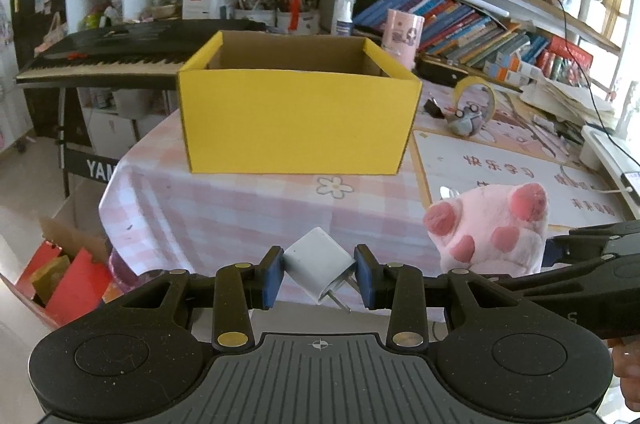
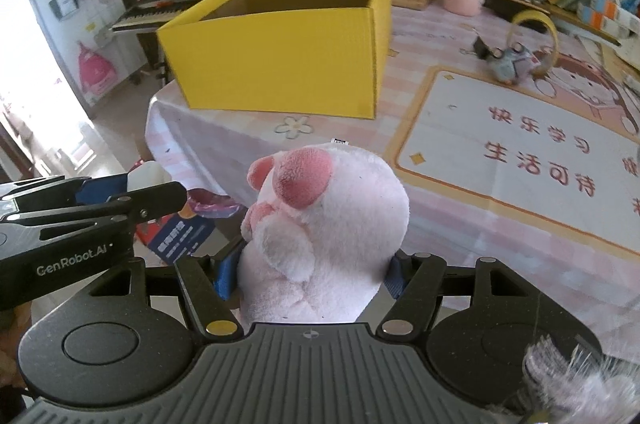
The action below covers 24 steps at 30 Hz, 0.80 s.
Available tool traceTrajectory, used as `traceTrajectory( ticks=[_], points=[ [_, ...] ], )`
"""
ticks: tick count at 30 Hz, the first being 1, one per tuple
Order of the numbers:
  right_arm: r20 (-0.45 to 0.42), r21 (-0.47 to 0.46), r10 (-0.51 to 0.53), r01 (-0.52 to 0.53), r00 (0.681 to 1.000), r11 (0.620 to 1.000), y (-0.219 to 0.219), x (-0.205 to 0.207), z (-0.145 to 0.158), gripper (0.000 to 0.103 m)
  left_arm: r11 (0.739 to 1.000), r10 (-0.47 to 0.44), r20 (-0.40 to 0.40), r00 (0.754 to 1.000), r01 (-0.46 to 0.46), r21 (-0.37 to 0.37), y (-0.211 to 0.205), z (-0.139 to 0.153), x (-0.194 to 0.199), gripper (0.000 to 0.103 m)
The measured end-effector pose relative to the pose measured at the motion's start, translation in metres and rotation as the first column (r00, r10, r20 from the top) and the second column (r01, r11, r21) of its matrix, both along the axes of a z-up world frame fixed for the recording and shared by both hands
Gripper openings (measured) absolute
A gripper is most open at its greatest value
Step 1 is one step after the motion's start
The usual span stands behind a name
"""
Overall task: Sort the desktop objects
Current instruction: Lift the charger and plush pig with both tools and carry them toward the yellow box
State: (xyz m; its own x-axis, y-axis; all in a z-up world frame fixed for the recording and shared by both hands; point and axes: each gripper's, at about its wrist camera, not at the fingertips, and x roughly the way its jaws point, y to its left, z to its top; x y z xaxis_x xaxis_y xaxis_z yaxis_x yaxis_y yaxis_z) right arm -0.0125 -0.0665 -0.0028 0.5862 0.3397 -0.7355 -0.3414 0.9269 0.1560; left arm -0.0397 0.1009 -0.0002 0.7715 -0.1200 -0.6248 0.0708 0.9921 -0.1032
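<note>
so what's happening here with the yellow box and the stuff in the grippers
A person is tidying a desk with a handheld gripper in each hand. The left gripper is clamped on a small white charger plug, and the right gripper is clamped on a pink plush paw. Both are held above the near edge of the table, in front of the open yellow box. Neither thing is in the box yet.

bookshelves [image 1: 480,24] crammed, back wall | black keyboard piano [image 1: 100,56] on stand, left | pale floor [image 2: 116,128] | counter [image 1: 240,216] pink check cloth | bright daylight from left
</note>
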Motion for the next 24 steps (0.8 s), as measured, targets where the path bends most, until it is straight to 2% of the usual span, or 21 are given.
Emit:
traceTrajectory(
  ticks=[16,24],
  points=[
    [0.023,0.001,0.125,-0.125,0.992,0.992,0.039,0.01,0.007,0.065,0.991,0.131,0.014,0.991,-0.131,0.002,0.035,0.004,-0.005,0.036],
    [0.127,0.036,0.124,-0.129,0.984,0.991,0.044,0.02,0.024,0.065,0.984,0.166,0.078,0.983,-0.171,0.05,0.037,0.016,0.004,0.036]
  ],
)
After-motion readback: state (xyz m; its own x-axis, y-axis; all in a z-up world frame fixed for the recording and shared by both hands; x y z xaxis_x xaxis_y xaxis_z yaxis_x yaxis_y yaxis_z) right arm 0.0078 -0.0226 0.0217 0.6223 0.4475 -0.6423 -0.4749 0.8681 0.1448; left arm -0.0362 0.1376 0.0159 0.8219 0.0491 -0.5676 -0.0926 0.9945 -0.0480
